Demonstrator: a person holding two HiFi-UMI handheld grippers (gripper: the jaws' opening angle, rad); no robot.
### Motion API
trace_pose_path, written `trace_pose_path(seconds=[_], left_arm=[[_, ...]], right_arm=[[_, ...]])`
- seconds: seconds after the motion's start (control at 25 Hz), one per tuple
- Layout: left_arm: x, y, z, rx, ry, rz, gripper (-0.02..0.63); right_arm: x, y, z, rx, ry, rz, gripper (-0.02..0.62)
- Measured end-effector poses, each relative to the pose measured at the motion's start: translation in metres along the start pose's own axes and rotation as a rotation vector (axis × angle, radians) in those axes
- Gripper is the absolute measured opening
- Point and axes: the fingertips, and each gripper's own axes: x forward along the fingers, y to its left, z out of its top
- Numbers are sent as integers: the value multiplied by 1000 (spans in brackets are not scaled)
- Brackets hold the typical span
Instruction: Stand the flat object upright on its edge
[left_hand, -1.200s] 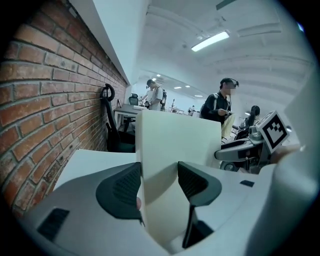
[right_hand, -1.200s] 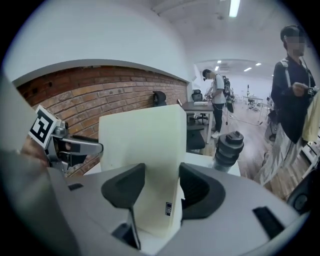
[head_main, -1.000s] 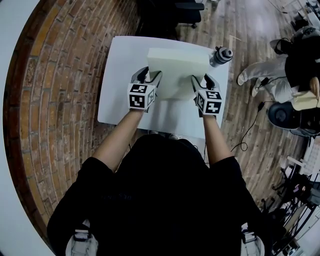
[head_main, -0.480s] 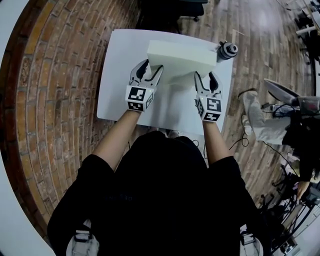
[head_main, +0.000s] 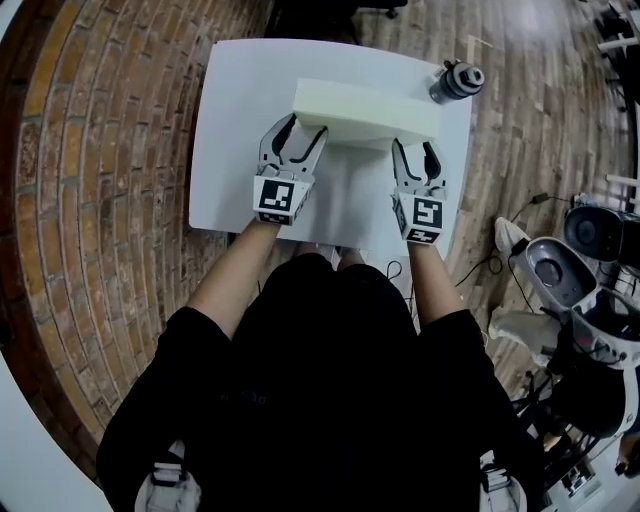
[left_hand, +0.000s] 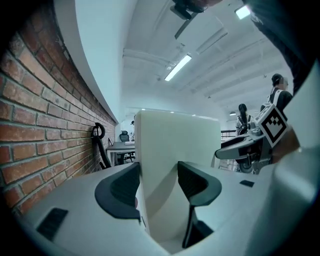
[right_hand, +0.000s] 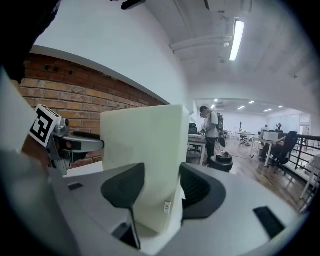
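Where the white counter (head_main: 240, 150) meets the brick wall, a thick cream foam slab (head_main: 365, 110) stands up on its long edge across the far half of the top, its narrow upper edge turned to the head camera; the left claw (head_main: 296, 140) takes it near its left end and the right claw (head_main: 418, 158) near its right end, both reaching in from the near side; in the left gripper view the slab (left_hand: 170, 145) rises close to vertical between the two dark pads of the left claw (left_hand: 159, 182), which are pinched on its two broad faces, and the other claw shows at the right of that view, on the same slab; in the right gripper view the right claw (right_hand: 162, 187) is likewise clamped wide across the thickness of the slab (right_hand: 142, 145), one pad on each face; whether the lower edge rests on the counter no view shows, as the claw bodies cover it; a dark bottle (head_main: 455, 80) stands at the far right corner of the counter, just beside the slab's right end.
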Motion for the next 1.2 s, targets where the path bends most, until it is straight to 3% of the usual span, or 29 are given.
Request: trace_pose_path(seconds=[0.48,1.2], left_arm=[[-5,-3,-10,55,67,-67,244],[-8,10,-5,20,100,-47,252]], right_arm=[[-7,1,-6,-9,3,73,244],[-11,0,0,10,13,124,253]])
